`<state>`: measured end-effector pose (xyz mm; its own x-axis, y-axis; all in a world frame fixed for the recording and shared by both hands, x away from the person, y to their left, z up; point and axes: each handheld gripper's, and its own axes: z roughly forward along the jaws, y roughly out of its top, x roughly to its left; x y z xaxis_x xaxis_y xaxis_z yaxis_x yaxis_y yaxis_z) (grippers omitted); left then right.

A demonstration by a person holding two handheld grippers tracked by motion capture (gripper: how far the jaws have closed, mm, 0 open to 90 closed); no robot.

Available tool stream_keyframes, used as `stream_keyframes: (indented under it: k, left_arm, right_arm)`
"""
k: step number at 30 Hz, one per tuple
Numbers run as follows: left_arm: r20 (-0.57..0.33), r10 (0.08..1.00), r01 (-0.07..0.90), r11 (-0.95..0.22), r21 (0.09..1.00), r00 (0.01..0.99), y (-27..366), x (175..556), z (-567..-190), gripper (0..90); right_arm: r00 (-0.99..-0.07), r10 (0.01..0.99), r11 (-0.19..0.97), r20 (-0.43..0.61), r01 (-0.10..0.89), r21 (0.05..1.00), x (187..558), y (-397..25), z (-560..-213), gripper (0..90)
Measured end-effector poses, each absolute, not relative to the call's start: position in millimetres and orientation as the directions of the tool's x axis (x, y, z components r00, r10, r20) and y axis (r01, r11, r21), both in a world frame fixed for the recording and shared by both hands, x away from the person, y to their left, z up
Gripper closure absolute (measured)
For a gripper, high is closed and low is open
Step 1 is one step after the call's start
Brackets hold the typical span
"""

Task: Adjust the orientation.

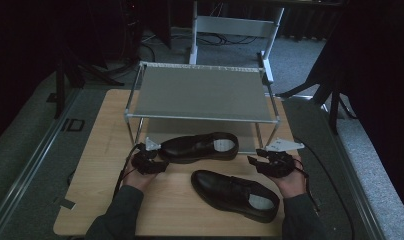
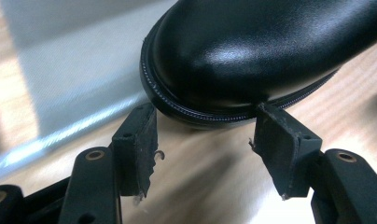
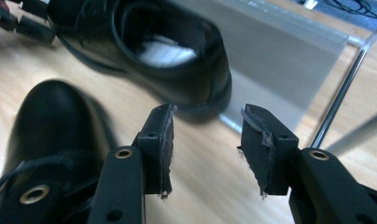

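A dim room, light falling mostly on the middle. The wooden bench (image 1: 105, 150) sits on grey carpeted floor (image 1: 300, 60), with a metal floor rail (image 1: 35, 160) running along its left side. Behind the bench stands a white frame (image 1: 235, 27), with dark cables (image 1: 230, 39) trailing on the floor beneath it. Black tripod legs (image 1: 65, 75) stand at left, more legs (image 1: 330, 95) at right, against dark drapes (image 1: 375, 75).

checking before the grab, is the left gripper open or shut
Open. In the left gripper view the left gripper has a wide gap between its jaws, at the toe of the shoe, holding nothing.
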<state>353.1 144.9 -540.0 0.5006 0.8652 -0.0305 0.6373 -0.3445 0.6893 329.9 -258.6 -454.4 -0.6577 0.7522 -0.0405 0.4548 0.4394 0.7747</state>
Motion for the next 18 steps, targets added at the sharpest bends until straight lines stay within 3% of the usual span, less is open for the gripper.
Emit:
stream_keyframes:
  k: [8,14,18]
  left_arm:
    - [-0.074,0.851,0.639,-0.329,0.696,0.519,131.4,368.7,-542.9,40.4]
    - [-0.079,0.839,0.633,-0.341,0.695,0.538,117.7,381.3,-541.7,39.5]
    - [-0.083,0.833,0.633,-0.347,0.692,0.548,108.8,386.6,-540.9,39.1]
  right_arm:
    - [-0.624,0.780,0.423,-0.036,0.485,0.765,360.0,-248.4,-451.4,52.4]
    - [-0.635,0.770,0.481,-0.065,0.511,0.712,383.1,-228.6,-464.9,51.5]
    - [-0.614,0.786,0.494,-0.074,0.551,0.673,390.8,-227.4,-471.8,60.4]
